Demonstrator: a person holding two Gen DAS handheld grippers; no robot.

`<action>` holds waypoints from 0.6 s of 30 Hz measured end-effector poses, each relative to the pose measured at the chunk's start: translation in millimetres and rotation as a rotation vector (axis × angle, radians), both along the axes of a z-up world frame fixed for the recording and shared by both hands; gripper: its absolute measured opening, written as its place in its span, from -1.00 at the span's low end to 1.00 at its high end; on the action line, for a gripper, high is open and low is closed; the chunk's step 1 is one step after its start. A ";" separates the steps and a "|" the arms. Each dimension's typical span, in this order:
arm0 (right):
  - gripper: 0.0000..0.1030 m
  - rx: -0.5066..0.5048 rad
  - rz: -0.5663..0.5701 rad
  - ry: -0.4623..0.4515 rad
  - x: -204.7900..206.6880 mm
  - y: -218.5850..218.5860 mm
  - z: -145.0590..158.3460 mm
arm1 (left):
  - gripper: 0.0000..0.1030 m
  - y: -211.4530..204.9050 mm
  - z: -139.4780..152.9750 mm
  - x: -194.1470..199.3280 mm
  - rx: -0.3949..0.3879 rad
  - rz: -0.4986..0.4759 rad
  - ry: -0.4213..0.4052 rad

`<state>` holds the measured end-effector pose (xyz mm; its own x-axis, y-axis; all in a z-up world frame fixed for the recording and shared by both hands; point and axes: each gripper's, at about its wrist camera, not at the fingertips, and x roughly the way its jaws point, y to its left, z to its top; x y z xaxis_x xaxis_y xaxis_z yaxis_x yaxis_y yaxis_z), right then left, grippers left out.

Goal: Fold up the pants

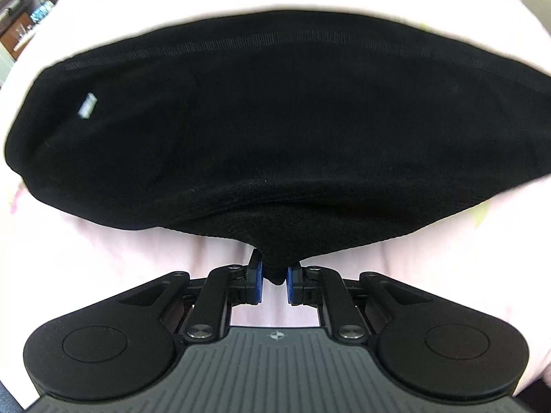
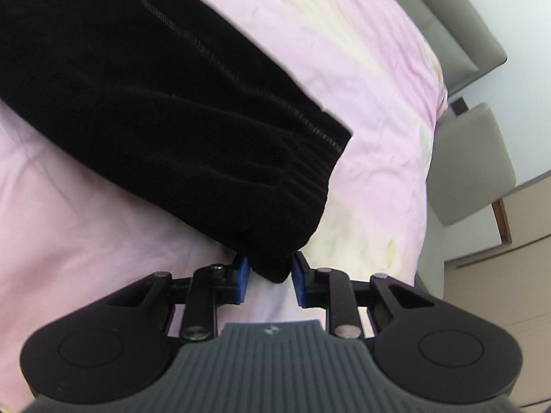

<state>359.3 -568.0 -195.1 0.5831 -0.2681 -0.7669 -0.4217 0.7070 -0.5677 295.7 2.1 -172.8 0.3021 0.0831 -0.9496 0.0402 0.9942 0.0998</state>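
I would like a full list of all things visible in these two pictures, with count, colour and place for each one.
pants: one, black, lying across the bed sheet, near edge pinched by both claws
label: one, pale, on the pants, at the left in the left wrist view
bed sheet: one, pink with pale yellow patches, under the pants
headboard: one, grey, padded, beyond the bed at the upper right in the right wrist view
chair: one, grey, beside the bed at the right
shelves: brown, blurred, far upper left in the left wrist view
left claw: black with blue pads, shut on a fold of the pants
right claw: black with blue pads, shut on the pants corner
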 end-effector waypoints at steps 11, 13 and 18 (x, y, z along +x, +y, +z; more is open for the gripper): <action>-0.41 0.291 -0.292 0.016 12.4 -65.4 50.8 | -0.69 17.5 -16.3 3.6 0.039 -0.076 0.117; -0.09 0.455 -0.375 0.028 12.7 -78.2 61.9 | -0.67 19.5 -9.8 1.3 0.026 -0.080 0.093; 0.36 0.793 -0.551 0.050 10.7 -82.5 57.9 | -0.63 27.5 7.3 -1.2 -0.030 -0.042 0.024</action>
<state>370.1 -650.5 -137.2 0.4920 0.1126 -0.8633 0.0729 0.9828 0.1697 294.5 29.5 -165.4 0.2818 0.0426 -0.9585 0.0836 0.9941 0.0688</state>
